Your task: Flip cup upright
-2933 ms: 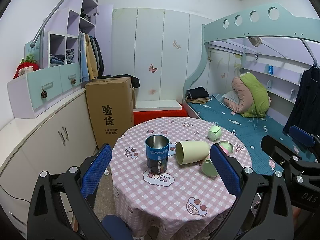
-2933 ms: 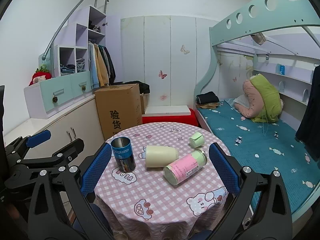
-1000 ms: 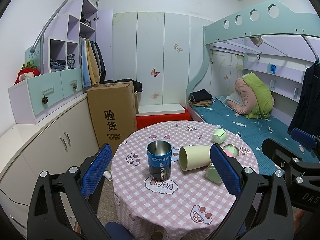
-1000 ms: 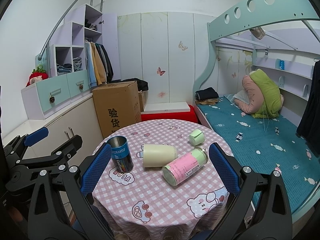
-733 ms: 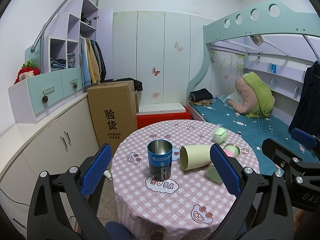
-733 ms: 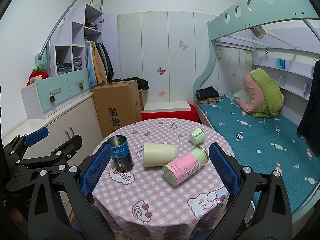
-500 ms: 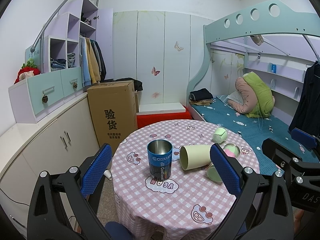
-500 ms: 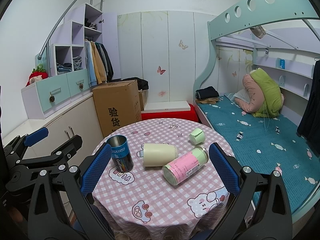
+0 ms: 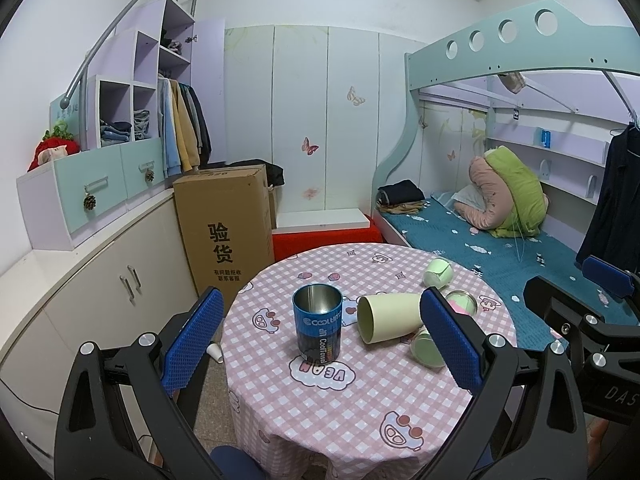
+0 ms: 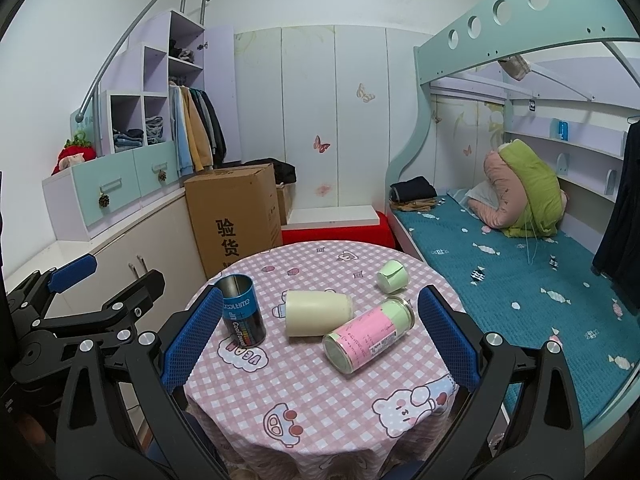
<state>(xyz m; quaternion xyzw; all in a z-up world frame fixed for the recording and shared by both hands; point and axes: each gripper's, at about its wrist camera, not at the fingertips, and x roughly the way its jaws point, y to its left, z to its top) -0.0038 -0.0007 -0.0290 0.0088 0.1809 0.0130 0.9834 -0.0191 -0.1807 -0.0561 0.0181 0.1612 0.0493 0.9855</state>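
- Three vessels lie tipped on the round table (image 10: pixel 320 420): a cream cup (image 10: pixel 318 312) at centre, a pink-labelled jar (image 10: pixel 370 334) touching its near side, and a small green cup (image 10: pixel 392 276) farther back. A blue steel tumbler (image 10: pixel 242 310) already stands upright.
- Likely target: the cream cup, on its side, mouth toward the tumbler in the left view (image 9: pixel 390 318).
- Approach advice: grip across the cup's body well clear of the jar, lift slightly before rotating, and set the base down flat on the cloth.
- Risk, as judged: the jar may roll if nudged.
- Left gripper (image 9: pixel 320 340): jaws spread wide, empty, held back from the table edge, aimed between the tumbler and the cream cup.
- Right gripper (image 10: pixel 320 340): likewise wide and empty, hovering short of the jar.
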